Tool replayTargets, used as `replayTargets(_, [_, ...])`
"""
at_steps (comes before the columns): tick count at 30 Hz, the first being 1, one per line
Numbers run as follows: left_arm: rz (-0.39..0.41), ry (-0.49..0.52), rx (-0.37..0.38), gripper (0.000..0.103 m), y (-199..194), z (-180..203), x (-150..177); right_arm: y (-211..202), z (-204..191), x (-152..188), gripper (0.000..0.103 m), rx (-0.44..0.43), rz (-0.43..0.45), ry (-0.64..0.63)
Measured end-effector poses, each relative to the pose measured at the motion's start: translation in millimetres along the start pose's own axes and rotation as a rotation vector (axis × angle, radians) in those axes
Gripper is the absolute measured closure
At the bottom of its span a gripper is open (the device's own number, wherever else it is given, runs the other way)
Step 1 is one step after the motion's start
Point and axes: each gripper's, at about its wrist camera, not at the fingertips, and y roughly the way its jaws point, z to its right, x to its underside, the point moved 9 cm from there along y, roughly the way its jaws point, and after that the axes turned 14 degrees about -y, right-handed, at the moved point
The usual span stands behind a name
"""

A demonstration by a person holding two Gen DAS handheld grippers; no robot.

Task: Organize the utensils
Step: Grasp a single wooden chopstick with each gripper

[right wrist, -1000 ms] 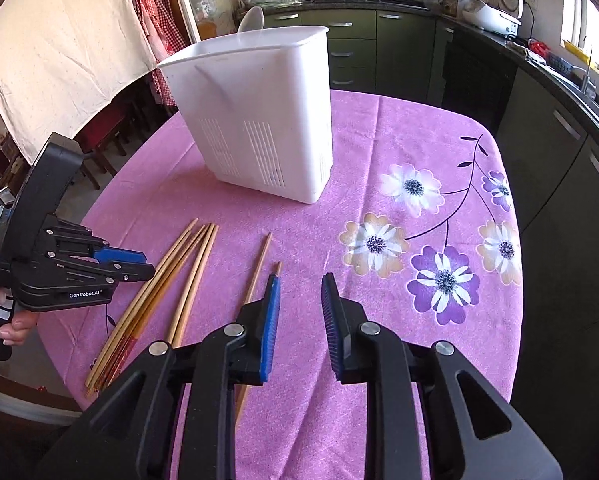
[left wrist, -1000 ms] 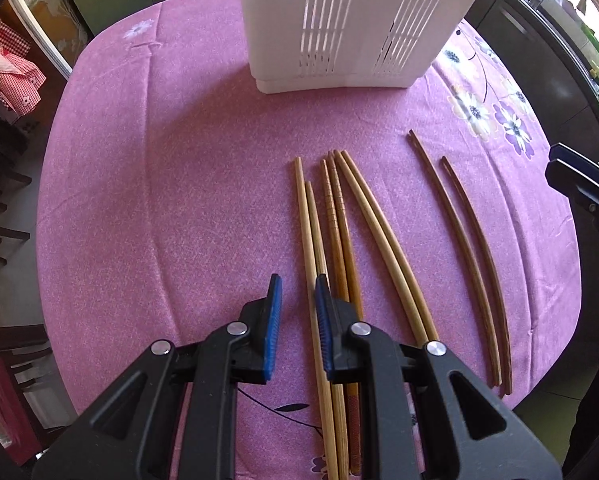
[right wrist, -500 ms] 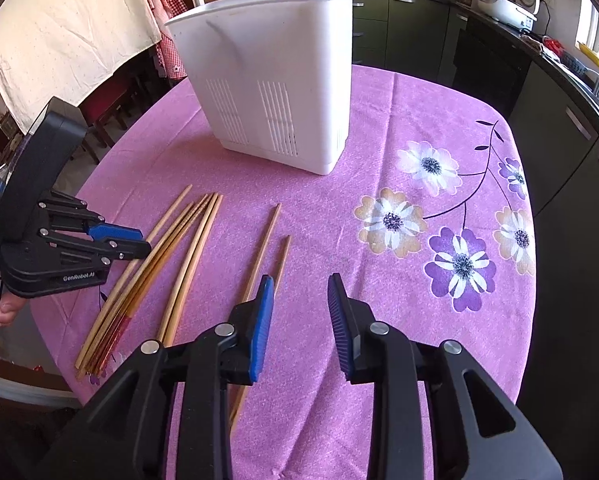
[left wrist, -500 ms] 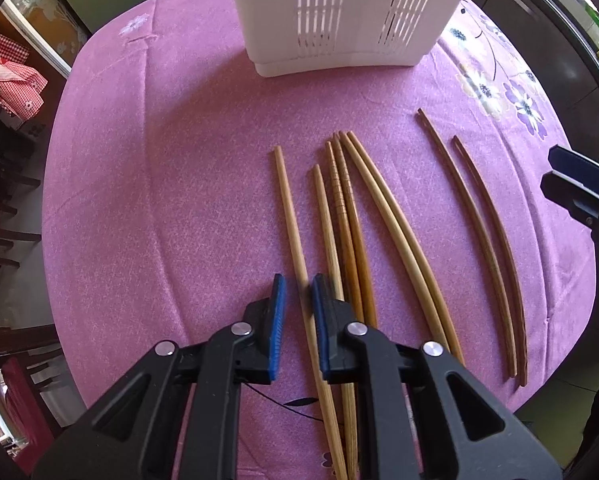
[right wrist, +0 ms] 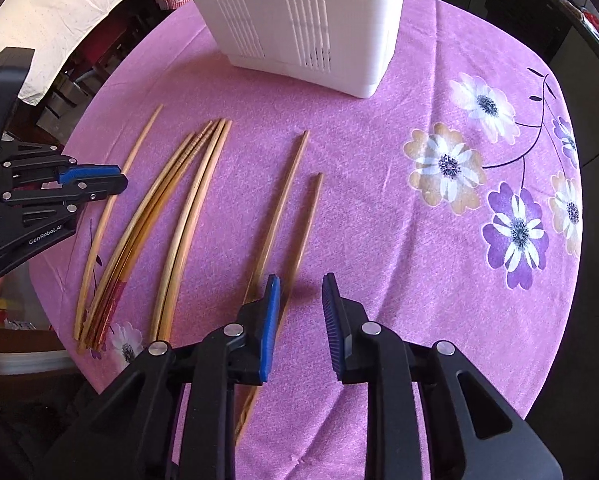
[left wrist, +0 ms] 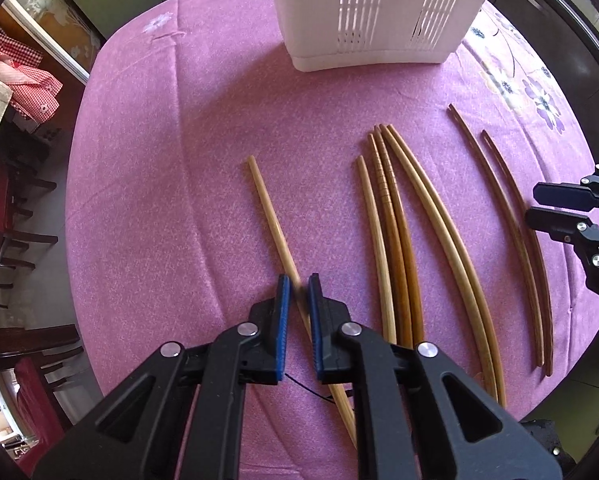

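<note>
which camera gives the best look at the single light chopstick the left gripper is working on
The left wrist view: the light chopstick runs between the left gripper pads, clear of the bundle. The right wrist view shows it from the side, partly hidden behind that gripper.

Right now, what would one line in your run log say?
left gripper: shut on pale chopstick | right gripper: open over dark chopsticks | white bin: upright behind

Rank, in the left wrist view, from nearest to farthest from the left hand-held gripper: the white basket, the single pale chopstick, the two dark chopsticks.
1. Single pale chopstick: between the fingers of the left hand-held gripper.
2. Two dark chopsticks: far right.
3. White basket: upright at the far edge.
</note>
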Motion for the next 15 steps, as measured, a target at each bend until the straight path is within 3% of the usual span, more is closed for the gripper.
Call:
replayTargets(9, [0.016, 0.013, -0.004, 0.094, -2.9, -0.7, 3.1, 12.1, -17.8, -12.5, 0.082, 0.084, -0.083, -0.053])
replayTargets(11, [0.024, 0.018, -0.01, 0.094, -3.9, -0.2, 3.9, 13.6, -23.2, -15.3, 0.09, 0.086, -0.092, -0.066])
replayTargets(15, [0.032, 0.031, -0.016, 0.095, -5.2, 2.9, 6.6, 17.3, -29.9, -20.3, 0.094, 0.072, -0.092, -0.064])
